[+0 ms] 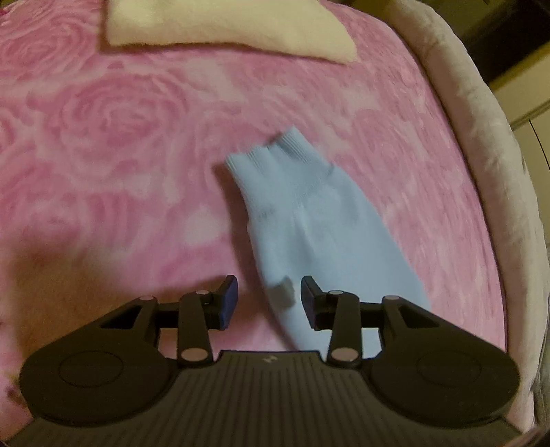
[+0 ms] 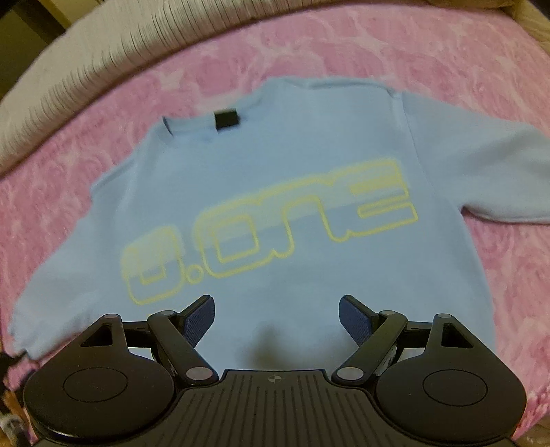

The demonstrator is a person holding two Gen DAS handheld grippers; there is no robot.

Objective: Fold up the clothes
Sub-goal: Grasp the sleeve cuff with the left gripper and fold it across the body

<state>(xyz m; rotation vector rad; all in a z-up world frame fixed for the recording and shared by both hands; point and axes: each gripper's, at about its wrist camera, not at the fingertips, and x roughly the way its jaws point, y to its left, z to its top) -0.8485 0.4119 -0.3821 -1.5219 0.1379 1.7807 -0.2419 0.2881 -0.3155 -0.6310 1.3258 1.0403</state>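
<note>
I judged the light blue sweatshirt (image 2: 275, 192) to be soft and limp, light for its bulk, with nothing stiff in it, so any part I lifted would droop and drag the rest along the fuzzy pink rose-patterned blanket (image 1: 103, 120). It would not slip from the pads, but a pinch through one layer only would let the lower layer fall away. The best places to take hold looked to me like the ribbed cuff, the shoulder seam and the hem corners, where the knit is doubled and firmer

The sweatshirt lay spread flat on the blanket with its chest up, a pale yellow outlined logo (image 2: 268, 233) across the front and a small black tag (image 2: 226, 118) at the neckline. One sleeve (image 1: 309, 223) stretched out away from the body, its ribbed cuff (image 1: 275, 151) lying on the blanket near the grey padded edge (image 1: 481, 120) of the bed. A folded cream cloth (image 1: 223, 27) sat well apart at the far side

My left gripper (image 1: 269, 301) hung above the sleeve with its fingers apart, the sleeve passing under the gap but not pinched. My right gripper (image 2: 276, 319) hovered over the lower front of the sweatshirt, fingers spread wide and holding nothing
</note>
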